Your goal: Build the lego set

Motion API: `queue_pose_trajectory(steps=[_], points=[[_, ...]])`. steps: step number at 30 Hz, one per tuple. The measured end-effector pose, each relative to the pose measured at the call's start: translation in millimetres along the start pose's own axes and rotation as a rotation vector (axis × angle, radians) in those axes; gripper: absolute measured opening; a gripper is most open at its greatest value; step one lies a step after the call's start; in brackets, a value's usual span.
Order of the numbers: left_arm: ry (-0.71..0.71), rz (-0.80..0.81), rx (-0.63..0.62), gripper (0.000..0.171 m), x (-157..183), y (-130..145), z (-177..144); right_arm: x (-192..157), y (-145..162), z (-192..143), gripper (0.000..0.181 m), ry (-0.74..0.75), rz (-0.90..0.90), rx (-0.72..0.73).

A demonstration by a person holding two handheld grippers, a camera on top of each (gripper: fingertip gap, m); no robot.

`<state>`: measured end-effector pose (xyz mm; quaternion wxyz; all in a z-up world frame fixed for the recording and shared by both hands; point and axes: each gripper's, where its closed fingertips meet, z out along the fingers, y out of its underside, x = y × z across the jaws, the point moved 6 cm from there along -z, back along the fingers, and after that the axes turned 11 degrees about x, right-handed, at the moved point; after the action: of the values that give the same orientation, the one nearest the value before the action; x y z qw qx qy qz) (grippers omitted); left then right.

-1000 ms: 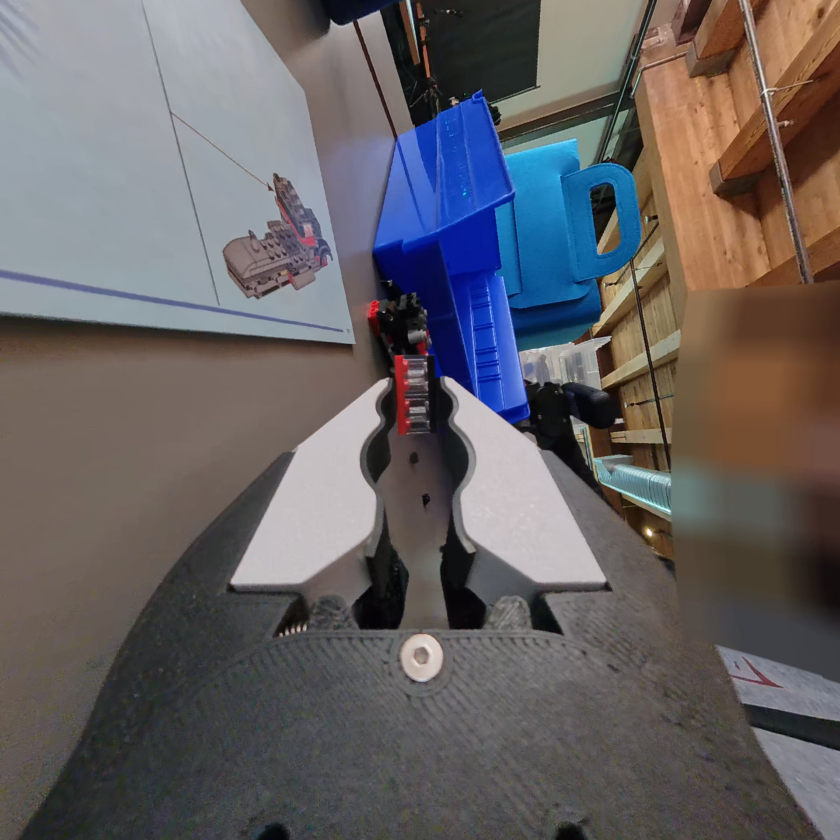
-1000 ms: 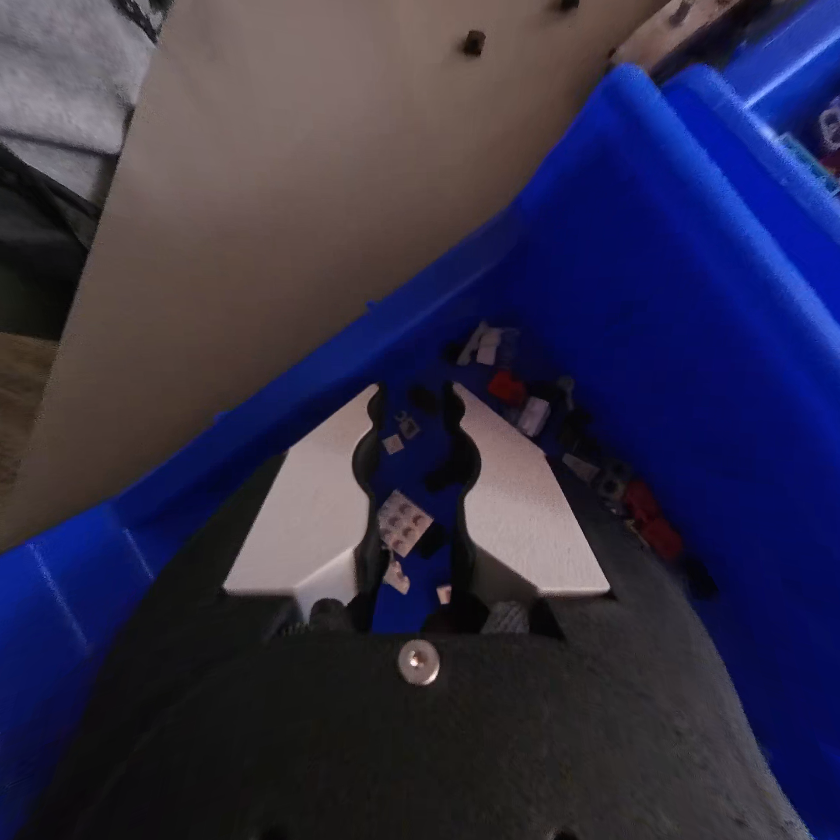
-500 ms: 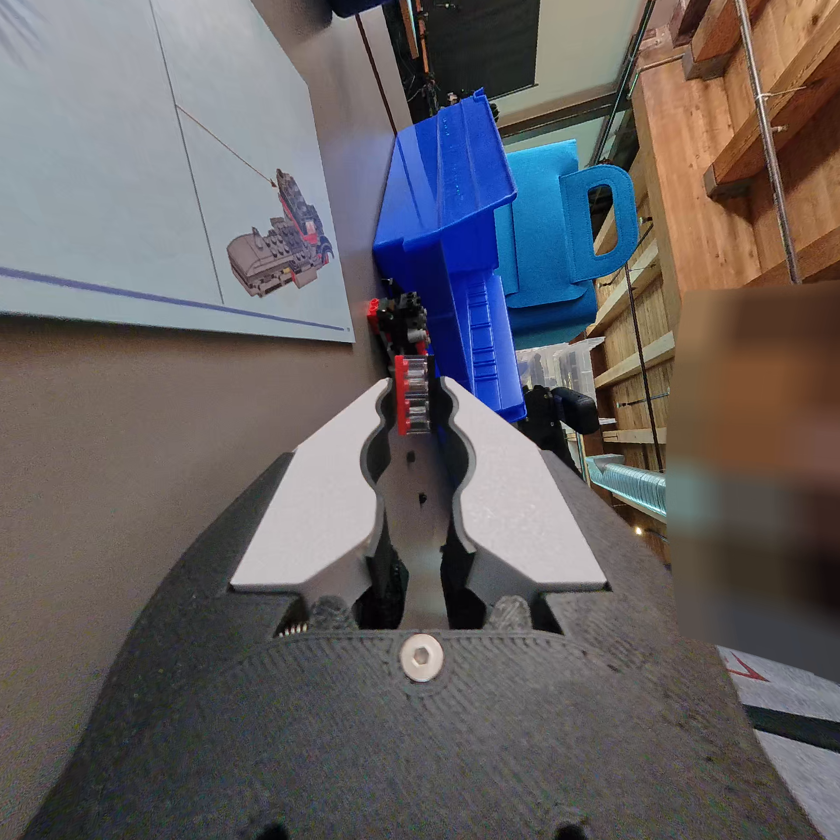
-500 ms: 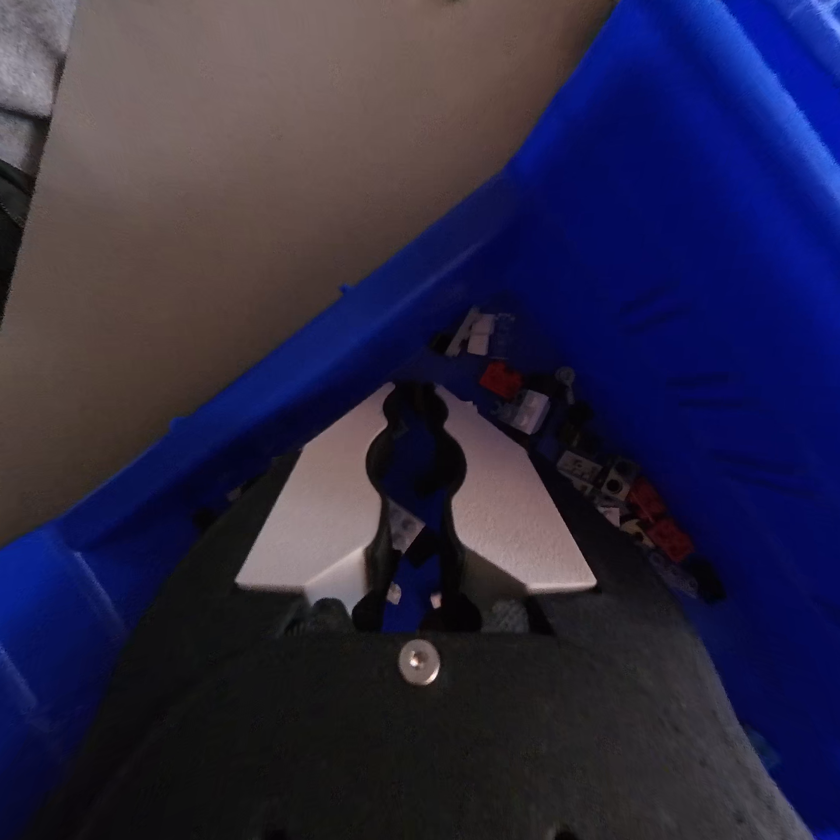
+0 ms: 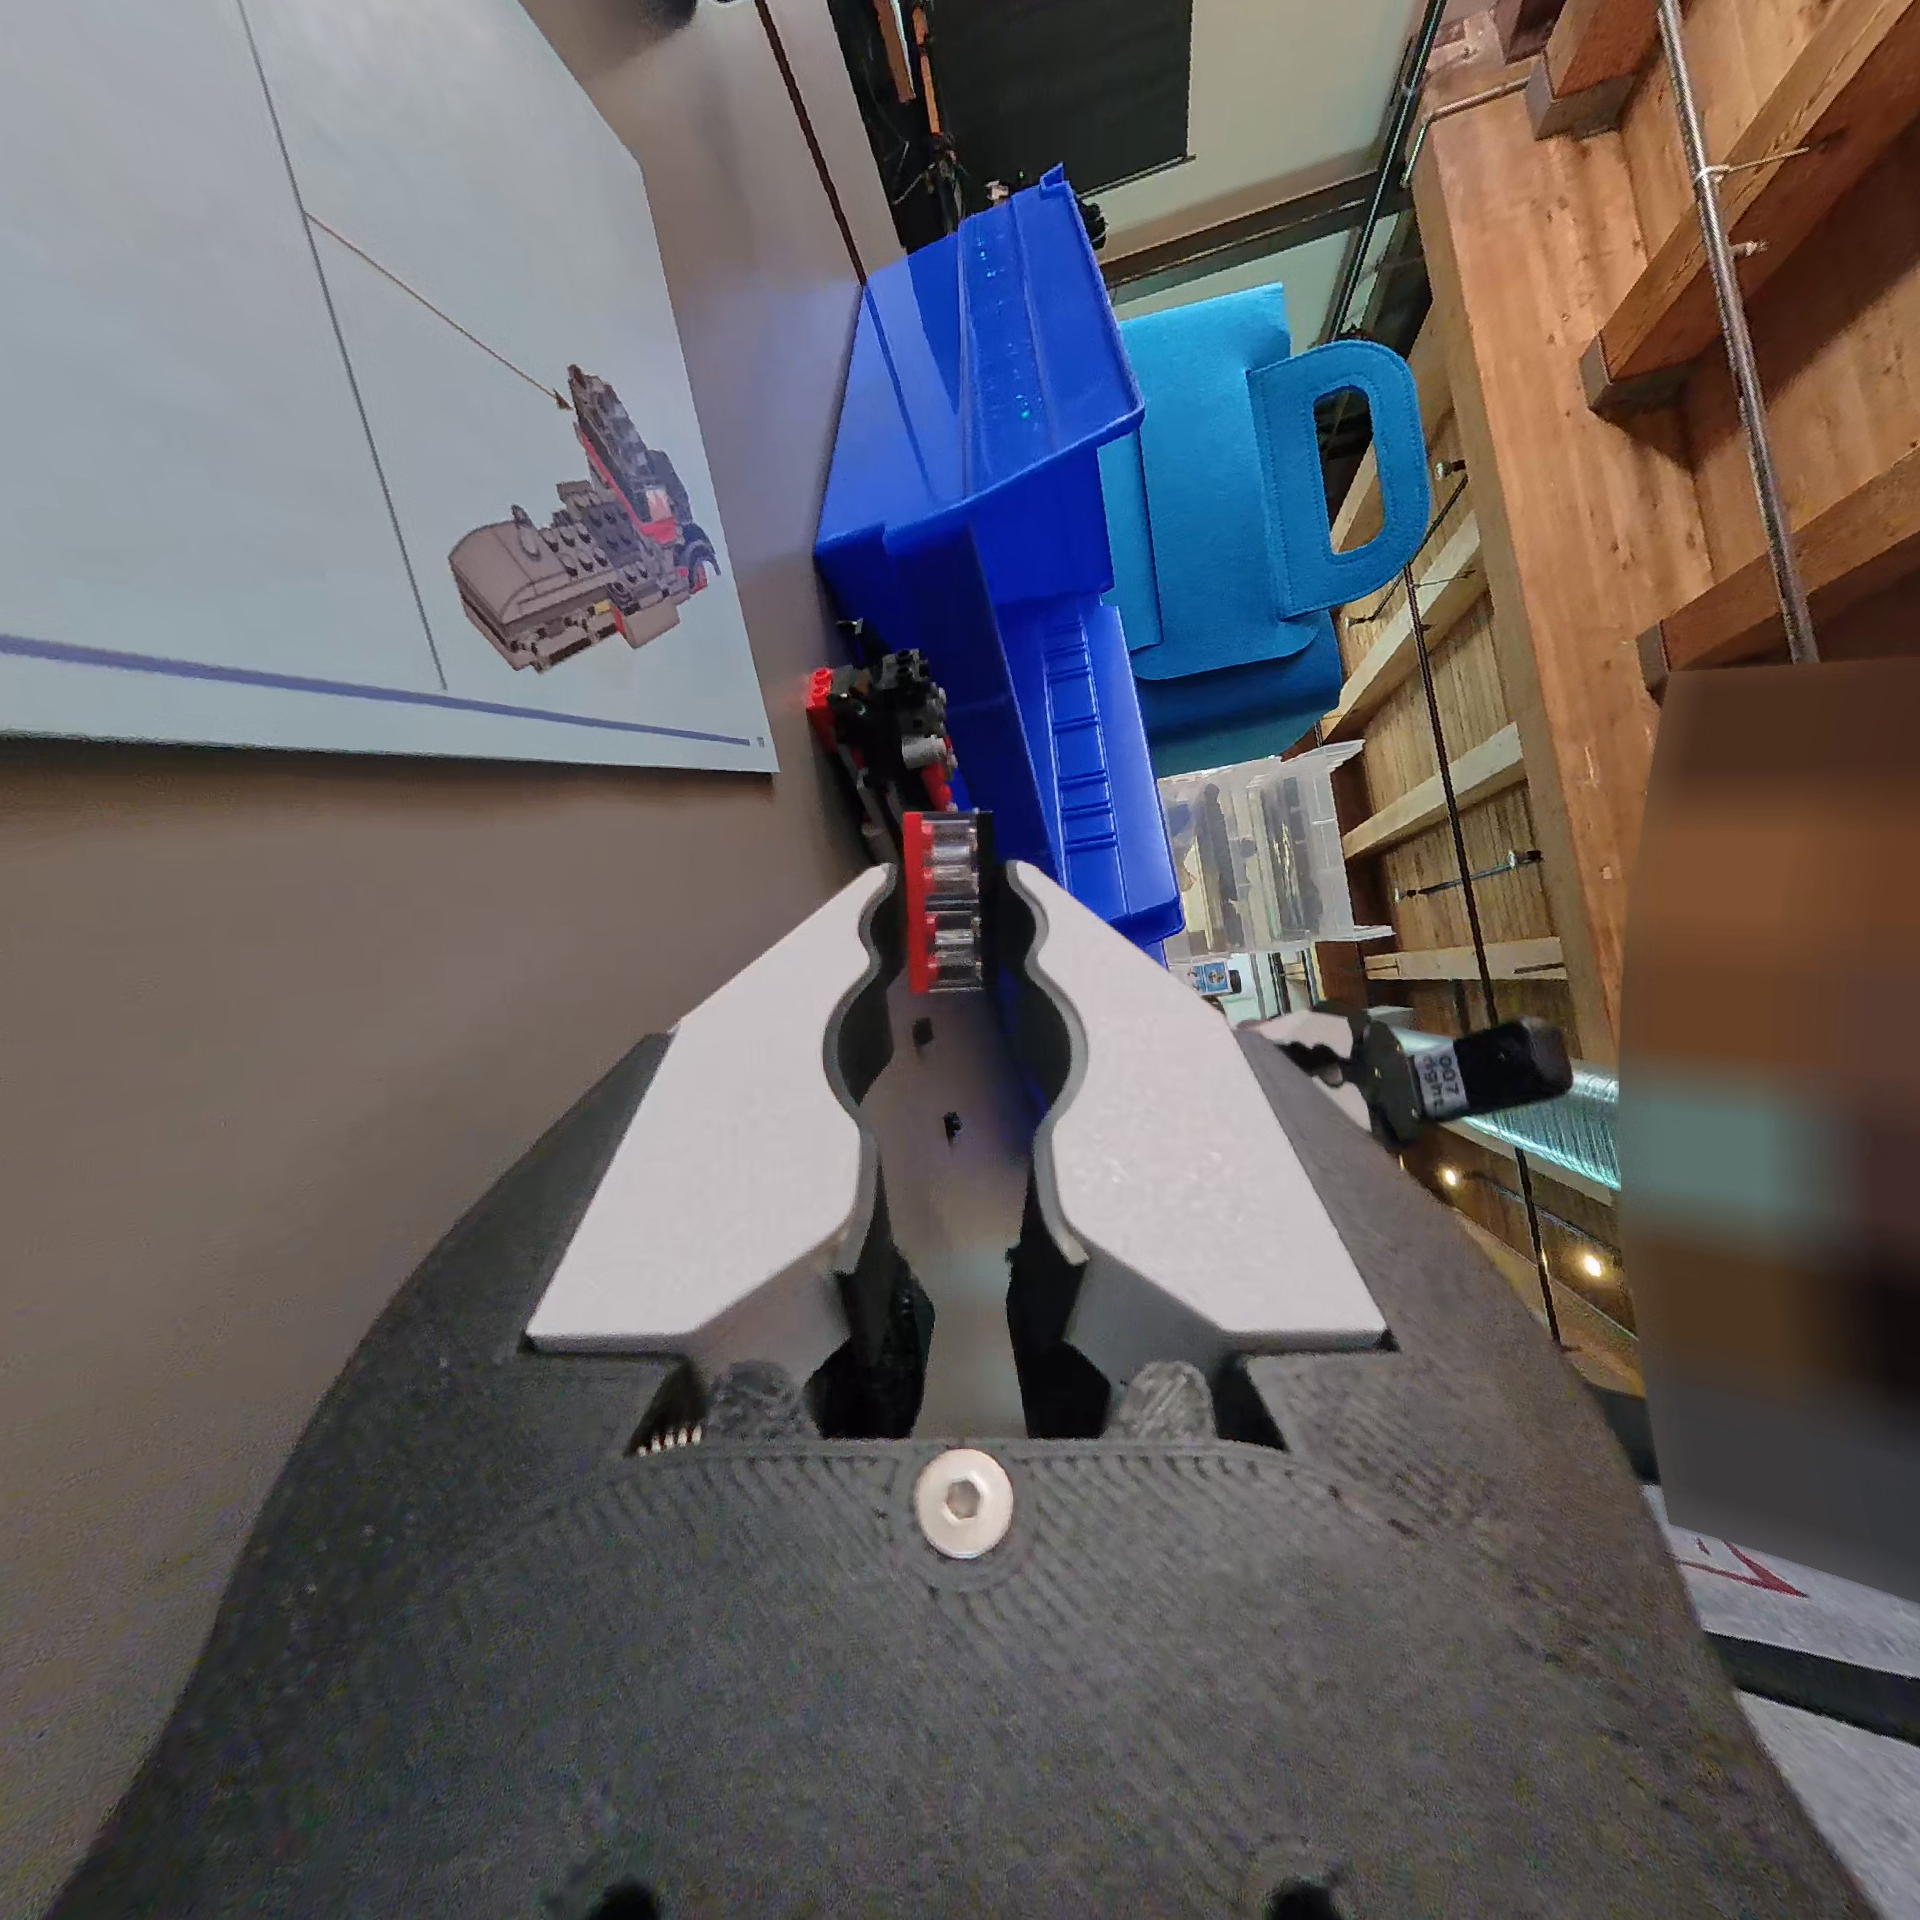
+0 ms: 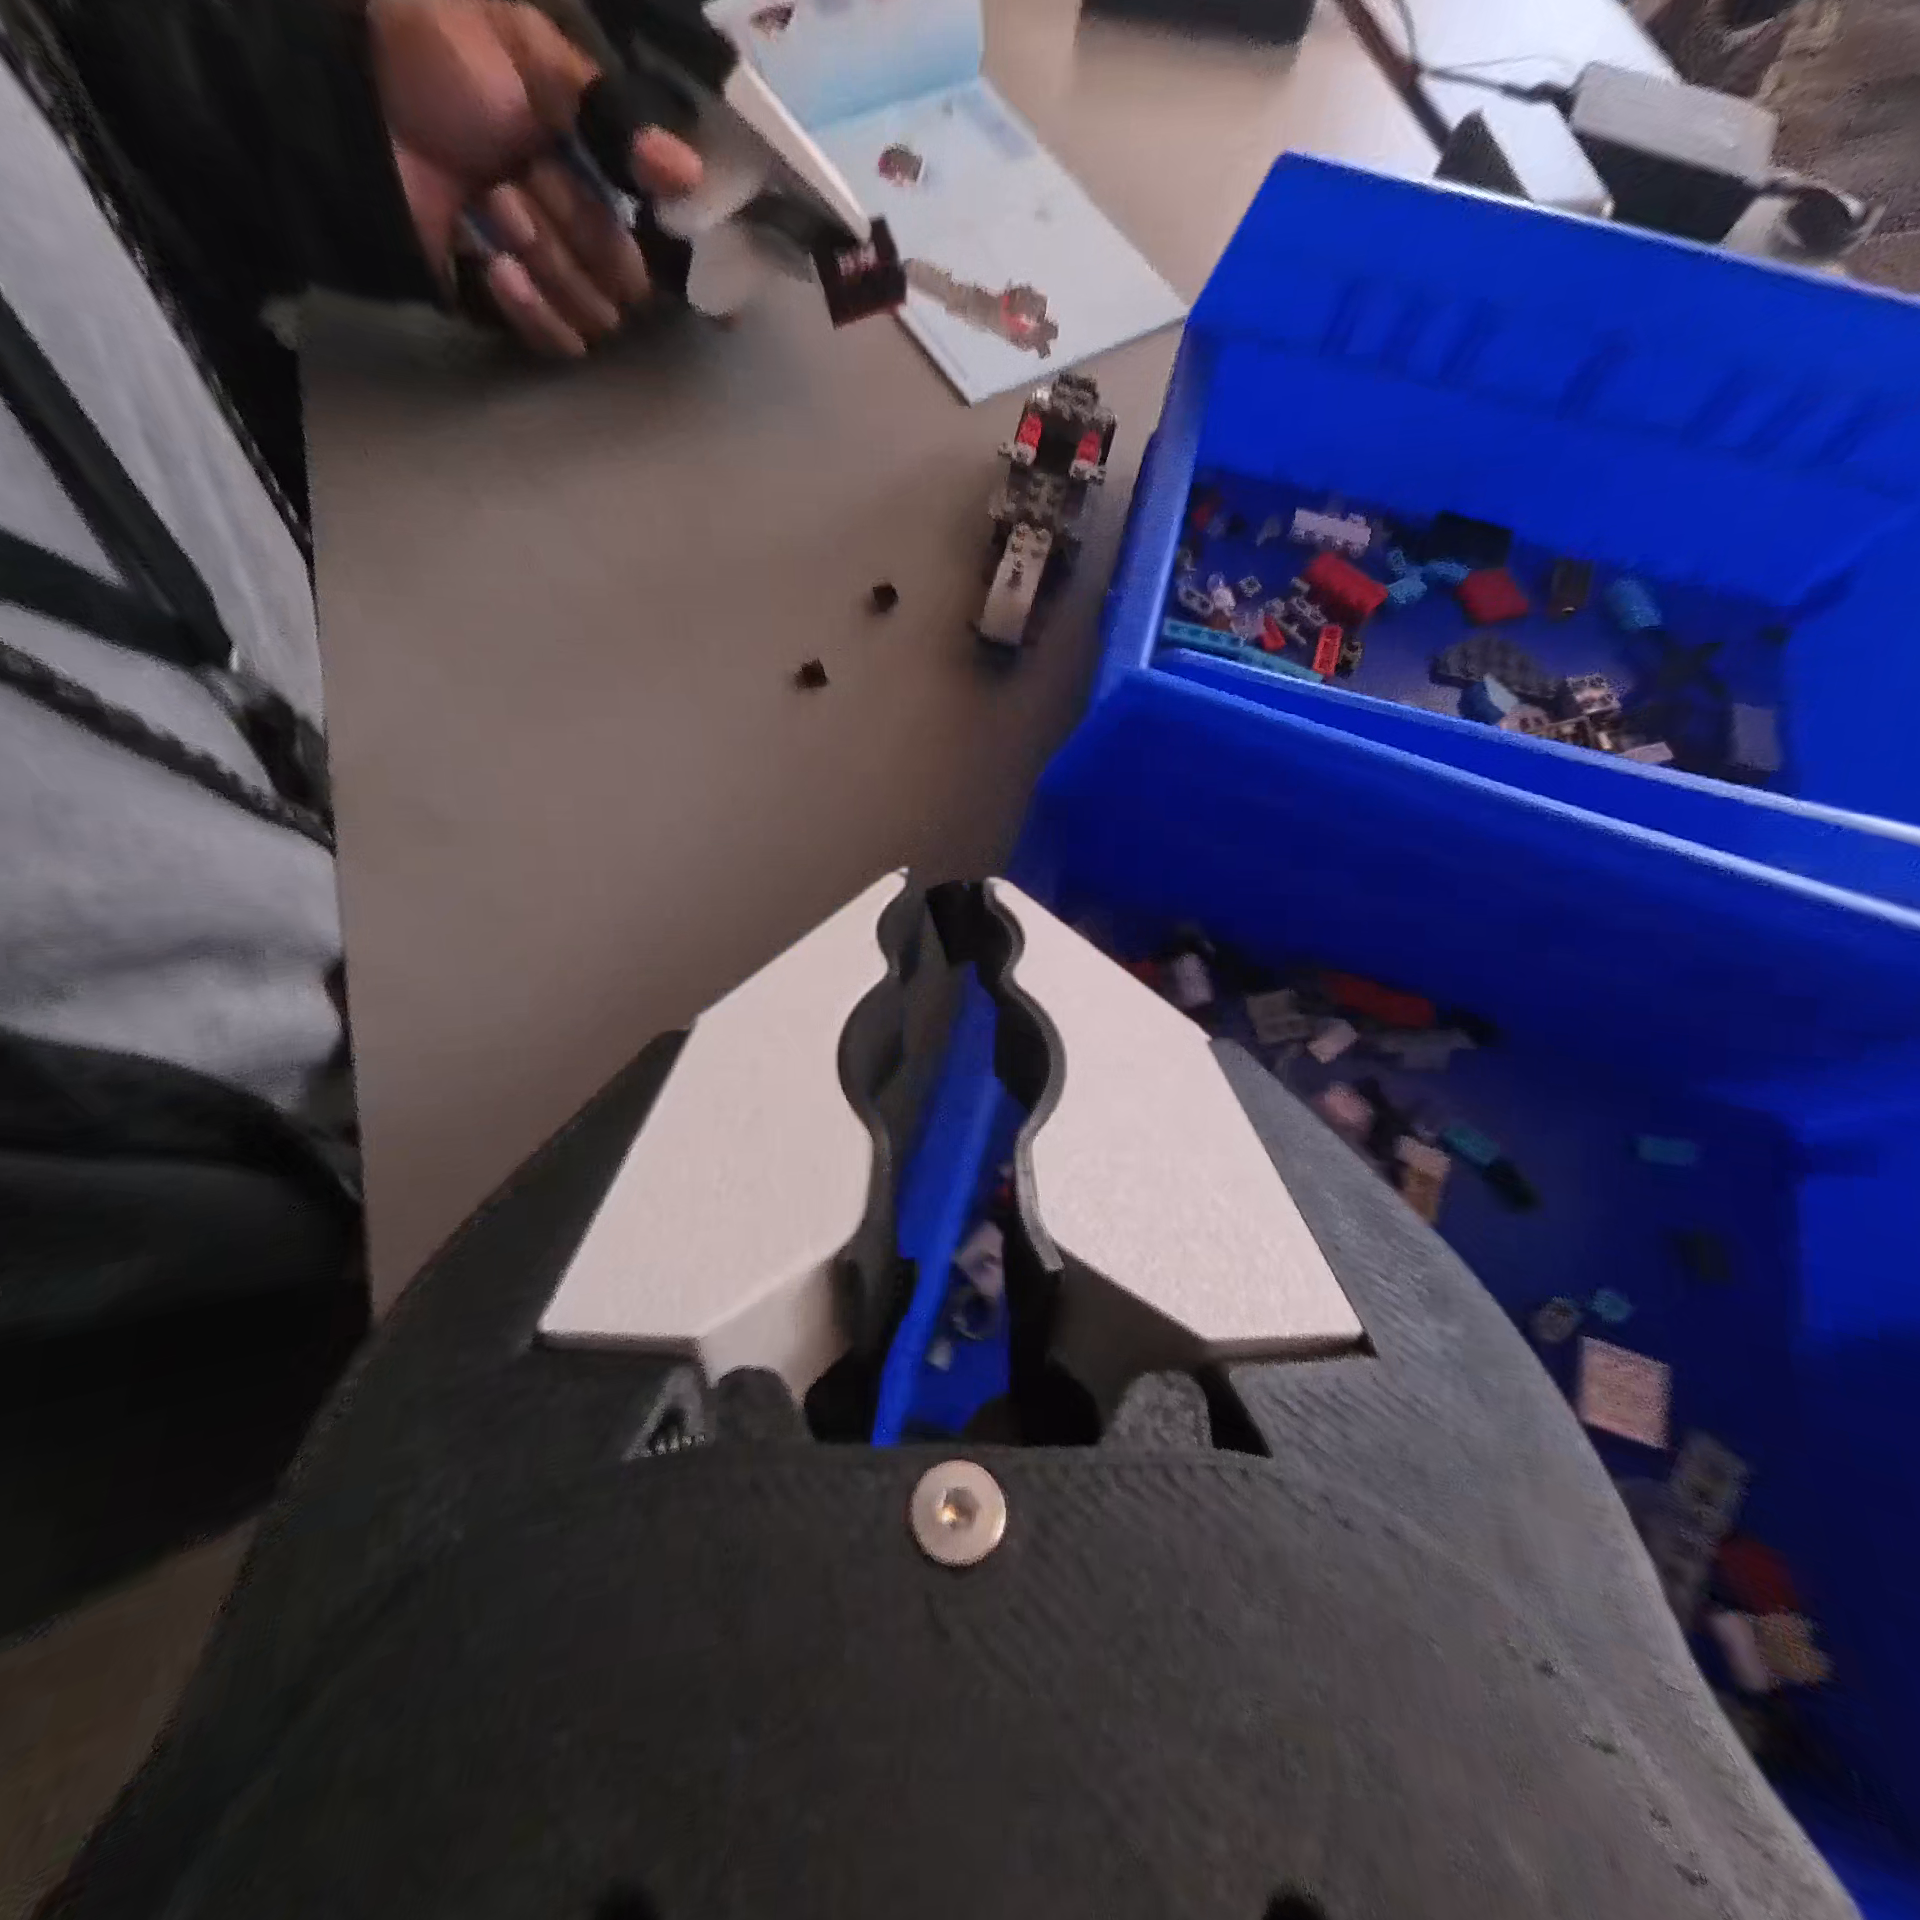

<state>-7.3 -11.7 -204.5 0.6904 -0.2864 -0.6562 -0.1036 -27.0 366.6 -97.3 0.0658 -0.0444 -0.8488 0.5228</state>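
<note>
Progress check, working outward from the cameras. Closest in, the right gripper has its tips pinched together on a small dark piece; honestly too small and blurry to say which brick it is. It sits just above the rim of the near blue bin, which has loose parts scattered across its floor.

Over on the other side, the left gripper is clamped on a little red-and-clear sub-assembly, held up off the grey table.

A bit further out, the partly built model lies on the table right beside the far blue bin, with two tiny dark pieces loose on the tabletop near it. From the left wrist view that model sits just past the held sub-assembly.

Beyond that, the instruction booklet lies open, showing a chunkier grey-and-red build than what's on the table.

My read: maybe mid-build. Core exists, one sub-assembly is ready, one fresh piece is picked. Left to do: joining those on, plus whatever the two bins of spare parts feed into. Plenty to go, I'd guess.
</note>
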Motion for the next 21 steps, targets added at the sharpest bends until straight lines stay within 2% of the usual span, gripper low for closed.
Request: queue_pose_trajectory(steps=[4,7,15,21], points=[[0.015,0.013,-0.005,0.017,2,1,-1,-30,0,17,0.01,0.168,-0.024,0.032],[0.026,0.025,-0.007,0.017,4,2,-1,-45,-1,30,0.01,0.215,-0.01,0.068],[0.055,0.05,0.001,0.017,8,4,-4,-71,34,101,0.01,0.133,0.163,0.082],[0.052,0.055,0.007,0.017,8,4,-7,-71,47,118,0.011,0.133,0.232,0.083]])
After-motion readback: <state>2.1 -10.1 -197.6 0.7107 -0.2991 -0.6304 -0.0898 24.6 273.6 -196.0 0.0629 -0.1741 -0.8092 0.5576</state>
